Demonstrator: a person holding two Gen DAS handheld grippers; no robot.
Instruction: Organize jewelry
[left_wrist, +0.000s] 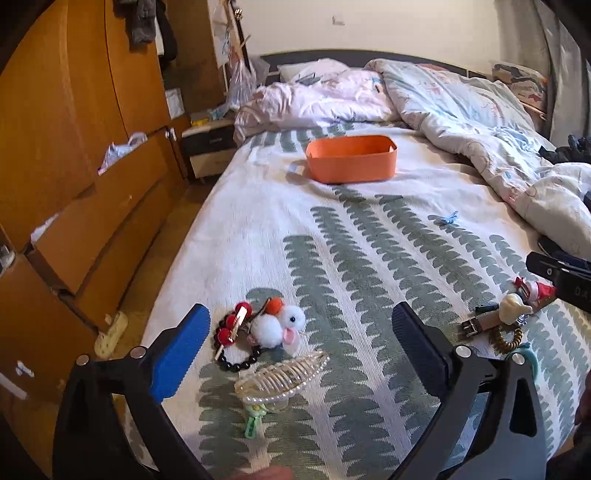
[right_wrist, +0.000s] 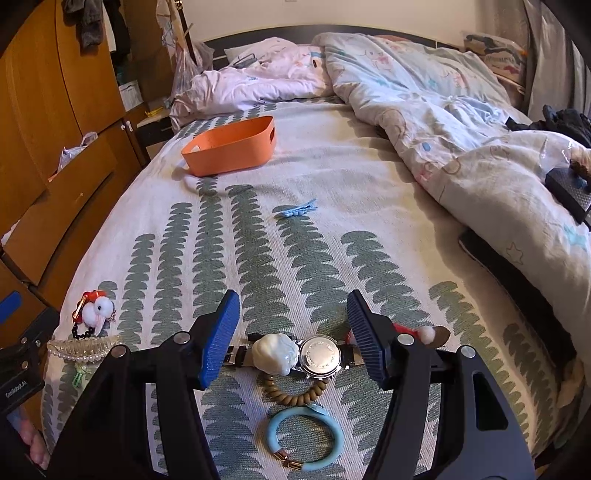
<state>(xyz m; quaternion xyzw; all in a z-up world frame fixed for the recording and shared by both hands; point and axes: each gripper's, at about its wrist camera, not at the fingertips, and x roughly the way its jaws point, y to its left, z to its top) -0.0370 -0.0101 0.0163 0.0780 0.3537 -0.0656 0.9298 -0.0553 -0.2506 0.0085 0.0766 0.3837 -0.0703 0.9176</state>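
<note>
The right claw (right_wrist: 293, 332) stands open over the wristwatch (right_wrist: 319, 357), low centre of its frame, strap running crosswise between both fingers. The left claw (left_wrist: 295, 338), open and empty, frames the pearl hair claw clip (left_wrist: 282, 373). The orange bin (right_wrist: 231, 149) waits upper left.

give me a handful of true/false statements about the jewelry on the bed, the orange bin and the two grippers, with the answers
1. The orange bin sits on the bed, far from the jewelry piles. True.
2. The right gripper is shut on the watch. False: its fingers are spread open, nothing held.
3. The pearl hair claw lies in front of the left gripper, which is open. True.
4. The small blue clip lies inside the bin. False: it lies alone on the bedspread, between bin and piles.
5. The light blue hair tie lies nearer the right gripper's camera than the watch. True.
</note>
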